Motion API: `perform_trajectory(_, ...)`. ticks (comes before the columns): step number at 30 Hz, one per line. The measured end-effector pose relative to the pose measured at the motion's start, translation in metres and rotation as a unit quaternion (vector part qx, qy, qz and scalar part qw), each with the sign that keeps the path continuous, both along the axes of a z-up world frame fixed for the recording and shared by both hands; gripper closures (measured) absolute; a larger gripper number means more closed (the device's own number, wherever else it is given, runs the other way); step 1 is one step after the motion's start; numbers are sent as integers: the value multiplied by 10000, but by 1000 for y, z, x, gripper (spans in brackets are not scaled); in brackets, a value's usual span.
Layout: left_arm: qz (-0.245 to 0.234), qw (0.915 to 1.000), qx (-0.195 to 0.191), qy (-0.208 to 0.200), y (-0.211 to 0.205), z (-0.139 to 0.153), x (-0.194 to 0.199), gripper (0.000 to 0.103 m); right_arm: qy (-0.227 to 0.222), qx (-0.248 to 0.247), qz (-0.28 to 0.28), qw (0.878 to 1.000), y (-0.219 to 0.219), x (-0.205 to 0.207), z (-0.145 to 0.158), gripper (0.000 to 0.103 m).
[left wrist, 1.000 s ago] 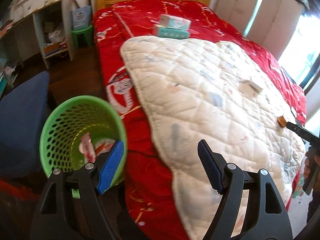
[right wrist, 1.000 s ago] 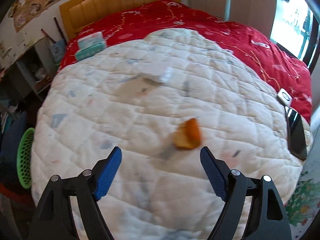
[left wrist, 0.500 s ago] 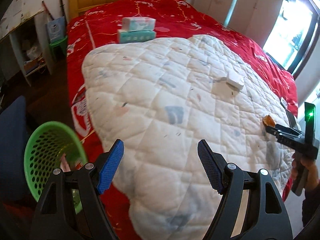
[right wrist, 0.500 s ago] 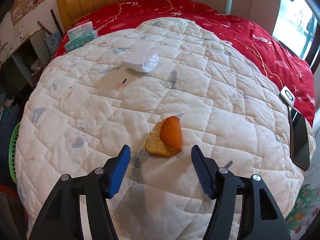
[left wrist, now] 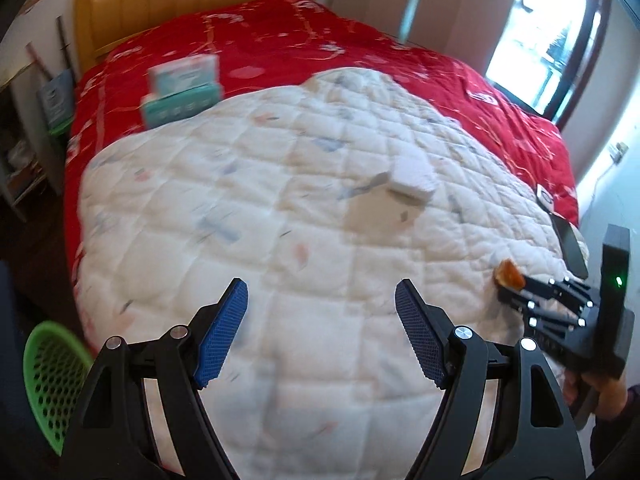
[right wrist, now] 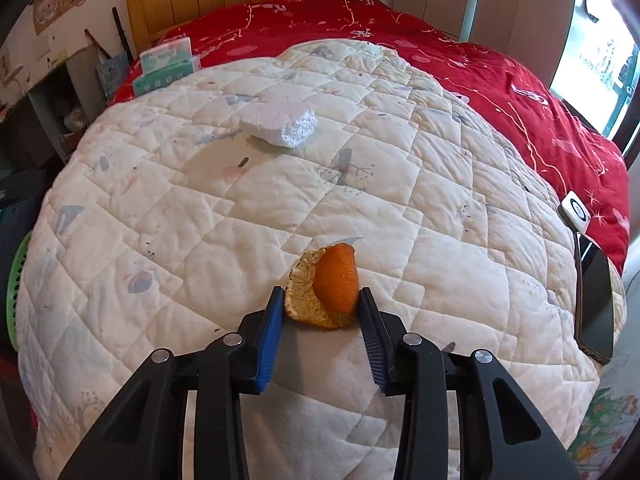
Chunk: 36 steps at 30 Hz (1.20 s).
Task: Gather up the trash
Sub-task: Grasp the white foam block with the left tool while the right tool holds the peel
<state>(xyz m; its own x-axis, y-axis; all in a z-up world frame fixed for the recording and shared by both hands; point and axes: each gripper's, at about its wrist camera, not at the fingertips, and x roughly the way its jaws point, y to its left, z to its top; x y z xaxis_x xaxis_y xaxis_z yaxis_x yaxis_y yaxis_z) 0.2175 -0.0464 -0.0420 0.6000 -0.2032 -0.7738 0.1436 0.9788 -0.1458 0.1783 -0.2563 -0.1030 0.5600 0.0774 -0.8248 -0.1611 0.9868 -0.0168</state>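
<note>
The right gripper [right wrist: 322,308] pinches the peel [right wrist: 326,294] between its 2 pads on the quilt [right wrist: 200,216], near its front edge. The left gripper [left wrist: 320,330] hangs open above the quilt; foam [right wrist: 280,124] lies mid-quilt.

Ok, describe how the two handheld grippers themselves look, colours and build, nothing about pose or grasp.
Both are alike. The left gripper and right gripper have matte black linkage arms joined by round silver pivot pins, ending in flat fingers faced with ribbed blue pads. Seen from the left wrist, the right gripper's body is a black boxy block with a small green light. No cables or sleeves show clearly.
</note>
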Motion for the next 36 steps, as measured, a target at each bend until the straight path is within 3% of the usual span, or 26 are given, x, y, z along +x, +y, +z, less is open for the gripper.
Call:
perform_trajectory(10, -593, 9981, 196, -9, -85, -20, 76, 28, 5, 658, -106, 9978, -24, -8, 6, 68)
perform_trajectory(16, -908, 9950, 425, -17, -125, -31, 112, 21, -33, 873, -178, 9960, -36, -15, 8, 68)
perform_trajectory(22, -930, 9948, 406, 128, -142, -44, 142, 20, -49, 999, -228, 9947, -43, -21, 8, 68)
perform_trajectory(28, -858, 9941, 640, 165, -151, -55, 159, 20, -58, 1089, -230, 9938, -47, -21, 8, 68)
perform_trajectory(33, -741, 9958, 440, 324, -146, -67, 171, 20, -59, 1155, -239, 9930, -48, -21, 6, 68)
perform_trajectory(34, -742, 9958, 424, 339, -145, -69, 172, 22, -57, 1168, -240, 9928, -47, -22, 6, 68)
perform_trajectory(36, -791, 9956, 348, 375, -145, -73, 172, 34, -55, 1169, -240, 9928, -46, -22, 5, 68)
